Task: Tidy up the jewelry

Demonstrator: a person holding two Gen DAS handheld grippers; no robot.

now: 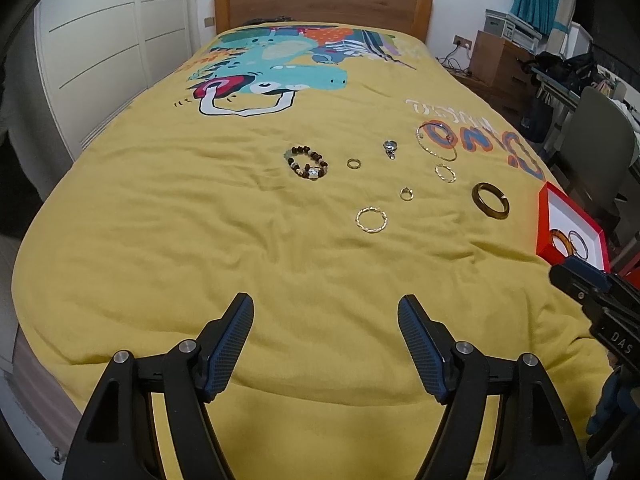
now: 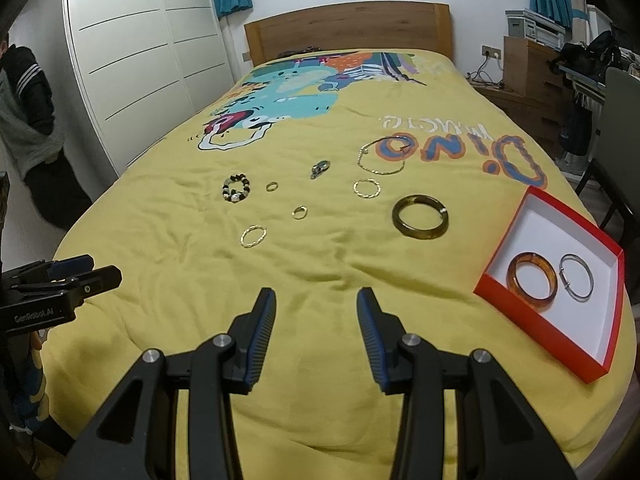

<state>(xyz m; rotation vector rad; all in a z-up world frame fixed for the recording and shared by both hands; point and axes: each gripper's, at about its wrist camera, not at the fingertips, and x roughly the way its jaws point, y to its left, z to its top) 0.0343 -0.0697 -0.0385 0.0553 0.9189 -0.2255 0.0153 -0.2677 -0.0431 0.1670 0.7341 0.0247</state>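
A: Nearest the cameras, above the yellow bedspread (image 2: 320,280), both tools hang with nothing between their fingers. The left gripper (image 1: 325,308) has its blue pads spread wide; the right gripper (image 2: 316,300) is also spread, a little narrower.

B: And off to the right?

A: On the bed's right edge sits the red box (image 2: 500,248), lid off, white inside. It holds 2 pieces side by side: an amber bangle (image 2: 532,276) and a thin silver bangle (image 2: 576,277), which look to touch or nearly so.

B: What lies loose on the cover?

A: Just beyond the box, to its left, a dark olive bangle (image 2: 420,216) lies flat. Left of that and closer in is a twisted gold hoop (image 2: 253,236), with a small gold ring (image 2: 299,212) just past it.

B: Further up?

A: A second twisted gold hoop (image 2: 367,188), then a beaded bracelet (image 2: 236,192) of brown and pale beads at the left, and another small ring (image 2: 271,186) just beside it. Behind those lies a small silver piece (image 2: 320,169); I cannot tell what it is. A thin gold chain (image 2: 382,156) loops across the orange and blue lettering.

B: And at the far end?

A: A dinosaur print (image 2: 280,96), then the wooden headboard (image 2: 348,28).
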